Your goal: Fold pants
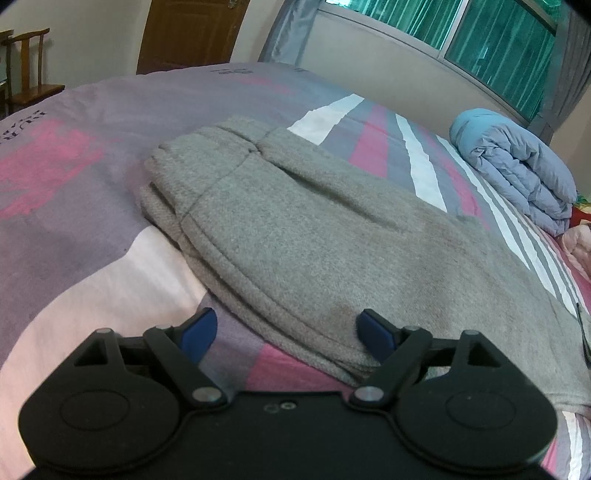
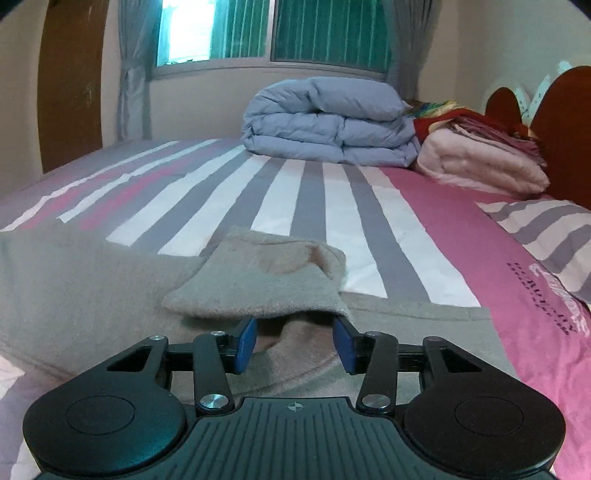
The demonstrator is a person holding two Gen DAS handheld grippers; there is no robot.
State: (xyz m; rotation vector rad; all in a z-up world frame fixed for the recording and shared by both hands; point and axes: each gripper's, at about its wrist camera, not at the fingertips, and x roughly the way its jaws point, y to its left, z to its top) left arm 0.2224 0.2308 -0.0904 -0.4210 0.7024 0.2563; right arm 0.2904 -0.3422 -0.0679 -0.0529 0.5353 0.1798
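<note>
So the gray pants (image 1: 295,229) lie flat on the bed (image 1: 110,258), and both grippers, left (image 1: 286,332) and right (image 2: 293,343), wait wide open (holding nothing) at the near edge, ready to grab it.

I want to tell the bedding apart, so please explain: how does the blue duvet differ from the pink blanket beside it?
The blue duvet is pale blue-grey and puffy; the pink blanket is light pink and looks flatter. The duvet makes the taller bundle, while the blanket is lower. The duvet has nothing on top; the blanket carries a pile of folded cloths. Both are folded and lie on the striped bed near the window.
</note>
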